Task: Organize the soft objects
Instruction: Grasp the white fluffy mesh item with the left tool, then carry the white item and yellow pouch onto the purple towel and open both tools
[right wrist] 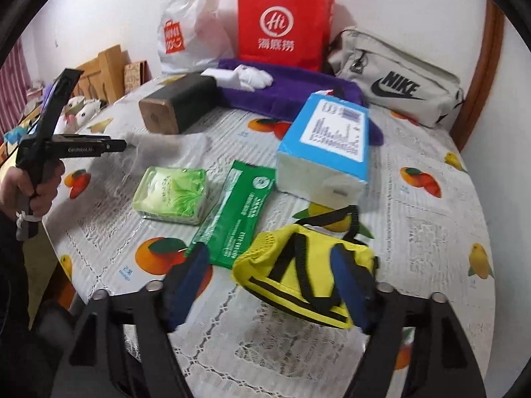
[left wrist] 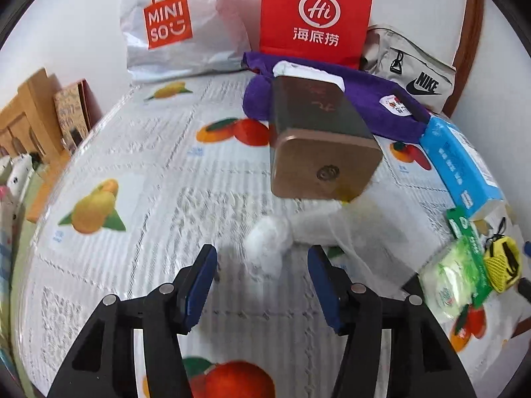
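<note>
In the left wrist view, the left gripper (left wrist: pixel 262 285) has its blue-padded fingers (left wrist: pixel 202 285) spread wide with nothing between them, poised over the fruit-print surface (left wrist: pixel 132 172). Just ahead at 12 o'clock lies a white cotton ball (left wrist: pixel 268 237), touching a sheet of clear plastic film (left wrist: pixel 332 225) that trails off toward 1 o'clock. Beyond it, a brown rectangular box (left wrist: pixel 318 142) lies on its side with its base toward the camera, its far end resting on a purple towel (left wrist: pixel 375 106).

In the right wrist view, the right gripper (right wrist: pixel 268 285) also has its fingers (right wrist: pixel 186 282) spread, straddling a yellow mesh pouch (right wrist: pixel 305 275) with black straps; whether the pads touch it is hard to tell. At 11 o'clock from the pouch sits a green flat packet (right wrist: pixel 239 219), and left of that a pale green tissue pack (right wrist: pixel 172 195). Further on at 12 o'clock stands a blue tissue pack (right wrist: pixel 328 146), tilted.

At the far edge, against the wall, are a white MINISO bag (right wrist: pixel 186 30), a red paper bag (right wrist: pixel 282 23) and a grey Nike bag (right wrist: pixel 398 76).
</note>
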`<act>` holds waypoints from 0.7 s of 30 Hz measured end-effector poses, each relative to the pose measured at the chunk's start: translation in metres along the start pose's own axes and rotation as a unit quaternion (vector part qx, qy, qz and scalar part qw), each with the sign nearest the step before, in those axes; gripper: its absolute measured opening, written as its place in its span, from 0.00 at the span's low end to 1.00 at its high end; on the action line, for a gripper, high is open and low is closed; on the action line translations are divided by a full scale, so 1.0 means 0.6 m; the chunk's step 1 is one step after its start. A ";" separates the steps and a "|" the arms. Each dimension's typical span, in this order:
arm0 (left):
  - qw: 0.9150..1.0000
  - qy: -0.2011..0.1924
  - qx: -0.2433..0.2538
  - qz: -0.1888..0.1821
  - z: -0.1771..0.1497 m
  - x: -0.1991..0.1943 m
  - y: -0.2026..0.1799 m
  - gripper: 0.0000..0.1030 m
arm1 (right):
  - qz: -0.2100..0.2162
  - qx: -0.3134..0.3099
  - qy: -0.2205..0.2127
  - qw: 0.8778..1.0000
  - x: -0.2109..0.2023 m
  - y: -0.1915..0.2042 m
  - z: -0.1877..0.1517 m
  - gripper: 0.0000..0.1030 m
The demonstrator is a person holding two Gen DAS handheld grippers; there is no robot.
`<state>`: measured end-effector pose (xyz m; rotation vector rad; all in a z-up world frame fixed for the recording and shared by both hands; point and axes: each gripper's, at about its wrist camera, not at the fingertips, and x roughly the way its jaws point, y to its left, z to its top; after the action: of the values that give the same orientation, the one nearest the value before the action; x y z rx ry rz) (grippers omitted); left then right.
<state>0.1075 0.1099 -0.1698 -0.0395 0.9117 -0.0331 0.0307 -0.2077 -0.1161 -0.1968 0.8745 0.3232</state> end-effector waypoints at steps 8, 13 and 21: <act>1.000 -0.003 0.012 0.011 0.015 0.030 -0.002 0.46 | -0.035 0.078 0.011 0.996 0.025 -0.062 -0.006 0.84; 1.000 -0.003 0.023 0.014 0.016 0.029 -0.005 0.22 | -0.025 0.144 0.035 0.989 0.056 -0.105 -0.017 0.74; 1.000 -0.006 -0.004 0.011 0.012 0.019 -0.001 0.22 | -0.010 0.181 0.041 0.983 0.078 -0.132 -0.034 0.29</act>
<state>0.1202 0.1091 -0.1742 -0.0370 0.9010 -0.0098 0.0723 -0.2787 -0.1622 0.1183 0.9953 0.1334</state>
